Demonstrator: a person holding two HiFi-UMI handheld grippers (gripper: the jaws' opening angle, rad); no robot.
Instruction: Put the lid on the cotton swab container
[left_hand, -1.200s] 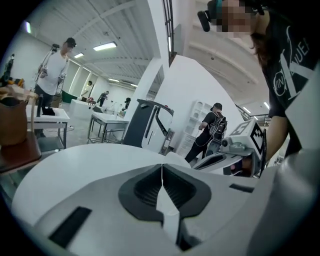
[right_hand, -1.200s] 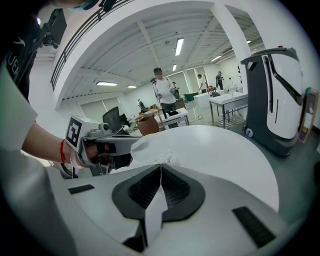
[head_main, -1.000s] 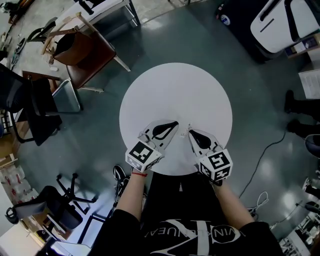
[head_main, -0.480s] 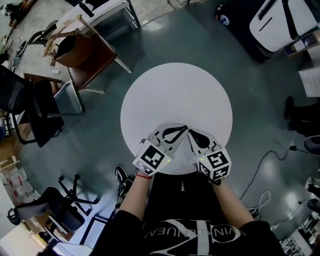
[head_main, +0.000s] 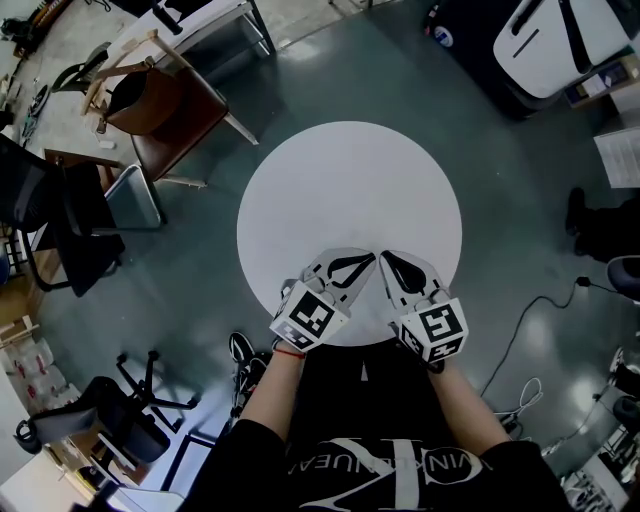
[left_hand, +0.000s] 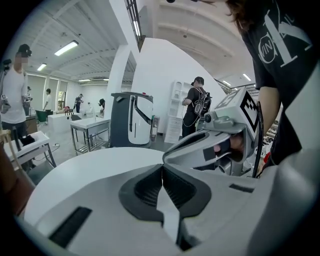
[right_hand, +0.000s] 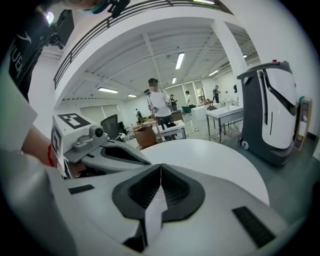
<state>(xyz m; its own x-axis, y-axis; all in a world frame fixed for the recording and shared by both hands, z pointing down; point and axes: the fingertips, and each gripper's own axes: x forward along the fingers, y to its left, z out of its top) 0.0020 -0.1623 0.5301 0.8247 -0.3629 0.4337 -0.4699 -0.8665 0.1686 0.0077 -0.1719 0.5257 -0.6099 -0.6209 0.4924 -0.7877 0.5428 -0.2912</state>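
Note:
No cotton swab container and no lid show in any view. In the head view my left gripper (head_main: 370, 258) and right gripper (head_main: 384, 256) lie over the near edge of the round white table (head_main: 350, 180), tips almost touching each other. In the left gripper view the left gripper (left_hand: 162, 166) has its jaws pressed together with nothing between them, and the right gripper (left_hand: 220, 142) is just beyond it on the right. The right gripper view shows the right gripper (right_hand: 160, 166) shut and empty too, with the left gripper (right_hand: 107, 150) close on its left.
A brown chair (head_main: 160, 105) and a black chair (head_main: 75, 215) stand left of the table. A white and black machine (head_main: 565, 40) is at the far right, a cable (head_main: 525, 315) runs on the floor, and people stand in the background (right_hand: 159, 107).
The left gripper has swung to the right, so its tip now almost meets the right gripper's tip. The right gripper has barely moved.

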